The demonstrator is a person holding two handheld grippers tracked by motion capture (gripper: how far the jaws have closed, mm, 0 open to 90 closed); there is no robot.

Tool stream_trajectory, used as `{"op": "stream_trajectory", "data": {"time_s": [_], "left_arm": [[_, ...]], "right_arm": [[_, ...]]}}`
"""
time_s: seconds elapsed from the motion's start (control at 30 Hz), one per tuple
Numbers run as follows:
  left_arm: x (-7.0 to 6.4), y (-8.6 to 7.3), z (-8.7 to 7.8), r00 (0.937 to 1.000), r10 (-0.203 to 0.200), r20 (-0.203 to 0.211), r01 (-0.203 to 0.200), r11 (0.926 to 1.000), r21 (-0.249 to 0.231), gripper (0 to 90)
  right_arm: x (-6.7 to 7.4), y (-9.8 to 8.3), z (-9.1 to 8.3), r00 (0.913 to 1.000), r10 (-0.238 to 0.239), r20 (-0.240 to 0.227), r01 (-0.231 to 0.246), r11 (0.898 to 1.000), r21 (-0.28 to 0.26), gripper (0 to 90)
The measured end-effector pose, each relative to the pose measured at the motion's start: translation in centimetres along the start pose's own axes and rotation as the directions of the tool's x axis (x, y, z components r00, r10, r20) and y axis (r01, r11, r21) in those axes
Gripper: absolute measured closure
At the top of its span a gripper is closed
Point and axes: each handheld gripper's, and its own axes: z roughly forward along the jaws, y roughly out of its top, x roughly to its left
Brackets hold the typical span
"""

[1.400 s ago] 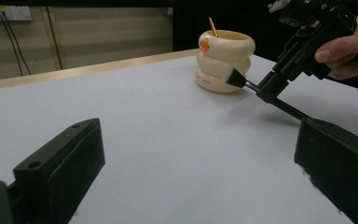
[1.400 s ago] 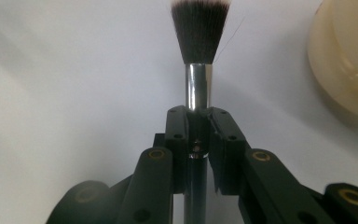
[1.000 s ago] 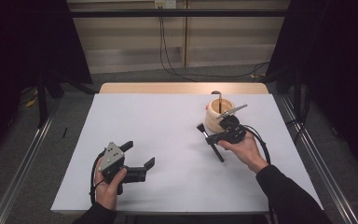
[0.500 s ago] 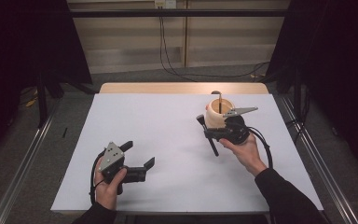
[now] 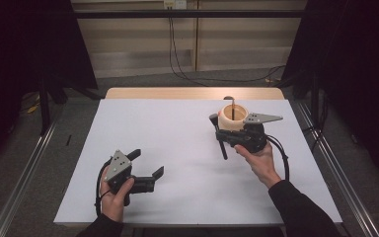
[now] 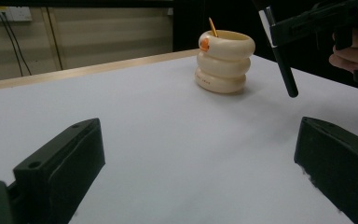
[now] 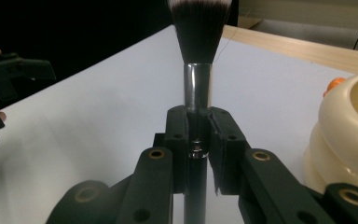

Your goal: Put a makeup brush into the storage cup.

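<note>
My right gripper [image 5: 219, 134] is shut on a makeup brush [image 5: 222, 147], held above the white table just in front of a cream ringed holder [image 5: 233, 121]. From the right gripper view, the pads [image 7: 182, 133] clamp the brush's silver ferrule [image 7: 198, 86], with the dark bristles [image 7: 200, 25] pointing away. A thin stick [image 5: 231, 106] stands in the holder. My left gripper [image 5: 147, 162] rests low on the table at the near left, open and holding nothing. The left gripper view has the holder [image 6: 225, 63] and the hanging brush handle [image 6: 282, 65] beyond the open jaws.
White sheet [image 5: 177, 143] covers the table, whose wooden far edge [image 5: 168, 93] shows behind. Metal rails [image 5: 335, 163] run along both sides. Cables hang down the back wall. The left hand with its gripper [image 7: 9, 70] appears at the left of the right gripper view.
The right hand has lifted and turned slightly with the brush, bringing it closer to the holder. The left gripper has stayed put.
</note>
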Motion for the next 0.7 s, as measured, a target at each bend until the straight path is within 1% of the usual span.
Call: {"op": "stream_trajectory", "data": {"time_s": [0.03,0.07,0.1,0.17,0.2,0.23,0.3,0.33,0.4,0.63,0.67,0.7], "left_arm": [[0.0,-0.01,0.02,1.0,0.0,0.005,0.0,1.0,-0.003,1.5],[-0.02,0.0,0.0,1.0,0.0,-0.001,0.0,1.0,-0.001,1.5],[0.0,0.0,0.0,1.0,-0.001,0.0,0.001,1.0,-0.003,1.5],[0.0,0.0,0.0,1.0,-0.006,-0.001,0.006,1.0,-0.005,1.5],[-0.01,0.0,0.0,1.0,-0.006,-0.005,0.006,1.0,-0.004,1.5],[0.0,-0.01,-0.01,1.0,-0.004,-0.002,0.004,1.0,-0.003,1.5],[-0.01,0.0,0.0,1.0,-0.003,-0.001,0.003,1.0,-0.003,1.5],[-0.01,0.0,0.0,1.0,-0.004,-0.002,0.004,1.0,-0.004,1.5],[-0.01,-0.01,-0.01,1.0,-0.005,-0.002,0.005,1.0,-0.003,1.5],[0.01,-0.01,-0.01,1.0,-0.005,-0.007,0.005,1.0,0.0,1.5],[0.05,-0.04,0.03,1.0,-0.008,0.006,0.008,1.0,-0.005,1.5],[0.05,-0.04,0.02,1.0,-0.007,0.005,0.007,1.0,-0.005,1.5]], "right_arm": [[0.1,0.0,-0.07,1.0,0.0,0.001,0.0,1.0,-0.013,78.8],[0.13,0.0,-0.1,1.0,-0.003,0.001,0.003,1.0,-0.022,78.8],[0.21,-0.01,-0.19,0.9999,-0.007,-0.009,0.007,0.999,-0.04,78.9],[0.37,0.0,-0.35,1.0,-0.009,-0.004,0.008,0.998,-0.06,78.8],[0.45,0.01,-0.43,0.9998,-0.017,-0.004,0.017,0.997,-0.073,78.8],[0.55,0.01,-0.5,0.9998,-0.017,0.004,0.017,0.997,-0.076,78.8],[0.58,0.02,-0.58,0.9998,-0.018,-0.003,0.018,0.996,-0.092,78.9],[0.62,0.02,-0.64,0.9998,-0.017,0.005,0.017,0.995,-0.096,78.9],[0.63,0.02,-0.69,0.9998,-0.021,-0.002,0.02,0.995,-0.097,78.8],[0.49,0.0,-0.86,0.9999,-0.014,-0.002,0.013,0.995,-0.1,78.8],[0.46,0.02,-0.9,0.9999,-0.011,-0.001,0.011,0.995,-0.1,78.8],[0.42,0.06,-0.97,0.9999,-0.01,-0.005,0.01,0.995,-0.103,78.9]]}}
